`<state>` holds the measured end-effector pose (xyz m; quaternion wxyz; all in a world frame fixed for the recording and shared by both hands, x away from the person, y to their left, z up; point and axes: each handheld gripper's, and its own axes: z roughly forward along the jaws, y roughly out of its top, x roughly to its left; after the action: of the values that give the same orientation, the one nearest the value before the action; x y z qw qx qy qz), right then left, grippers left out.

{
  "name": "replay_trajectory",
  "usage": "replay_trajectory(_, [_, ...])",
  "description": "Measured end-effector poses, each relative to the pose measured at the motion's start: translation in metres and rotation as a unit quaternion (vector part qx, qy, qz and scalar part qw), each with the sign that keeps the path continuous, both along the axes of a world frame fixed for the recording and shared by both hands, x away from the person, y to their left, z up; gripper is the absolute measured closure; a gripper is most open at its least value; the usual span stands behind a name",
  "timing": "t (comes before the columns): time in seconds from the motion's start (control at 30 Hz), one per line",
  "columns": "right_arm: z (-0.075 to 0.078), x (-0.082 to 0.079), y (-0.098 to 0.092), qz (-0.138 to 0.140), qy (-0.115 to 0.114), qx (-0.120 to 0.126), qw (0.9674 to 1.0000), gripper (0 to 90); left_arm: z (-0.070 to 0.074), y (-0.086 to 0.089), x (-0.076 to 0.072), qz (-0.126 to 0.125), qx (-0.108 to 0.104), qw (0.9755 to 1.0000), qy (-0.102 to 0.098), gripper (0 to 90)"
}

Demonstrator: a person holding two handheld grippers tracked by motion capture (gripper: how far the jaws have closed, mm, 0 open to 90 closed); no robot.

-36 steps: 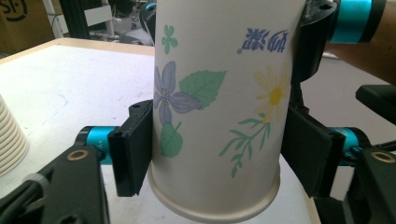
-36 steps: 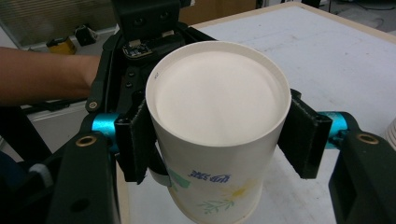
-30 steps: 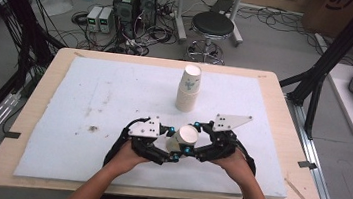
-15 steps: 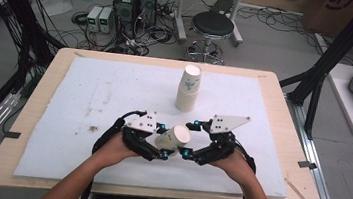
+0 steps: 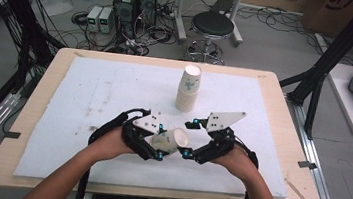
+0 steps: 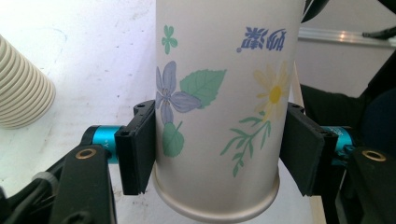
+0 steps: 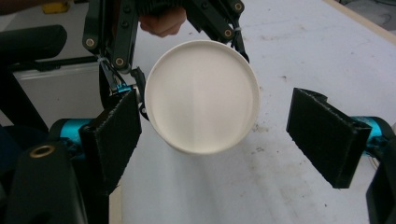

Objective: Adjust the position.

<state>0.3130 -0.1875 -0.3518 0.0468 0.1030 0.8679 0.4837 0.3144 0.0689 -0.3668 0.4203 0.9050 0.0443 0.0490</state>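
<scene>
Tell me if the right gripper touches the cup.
Apart. The right gripper view shows its fingers spread wide, with gaps beside the cup.

Paper cup [image 6: 219,112] smooth, printed; white table cover [image 5: 115,87] matt, stained.

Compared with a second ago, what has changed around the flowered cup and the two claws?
The right claw has just opened and let go of the flowered paper cup; its jaws now stand apart from the cup's rim. The left claw keeps its grip on the cup's sides and has drawn it slightly toward the left, tilted with its mouth facing the right claw. The stack of cups stays upright farther back on the white mat.
</scene>
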Motion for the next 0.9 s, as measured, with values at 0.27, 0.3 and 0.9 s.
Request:
replay_trajectory(0.27, [0.003, 0.001, 0.005, 0.016, -0.001, -0.027, 0.9995, 18.2, 0.005, -0.001, 0.001, -0.009, 0.026, 0.9996, -0.004, 33.9])
replay_trajectory(0.3, [0.003, 0.0, 0.005, 0.018, 0.001, -0.031, 0.9994, 18.2, 0.005, -0.001, 0.002, -0.01, 0.027, 0.9996, -0.003, 33.9])
replay_trajectory(0.9, [0.002, 0.002, 0.026, 0.072, 0.004, -0.109, 0.9915, 25.7, -0.004, -0.006, -0.002, -0.039, 0.054, 0.9977, 0.011, 33.8])
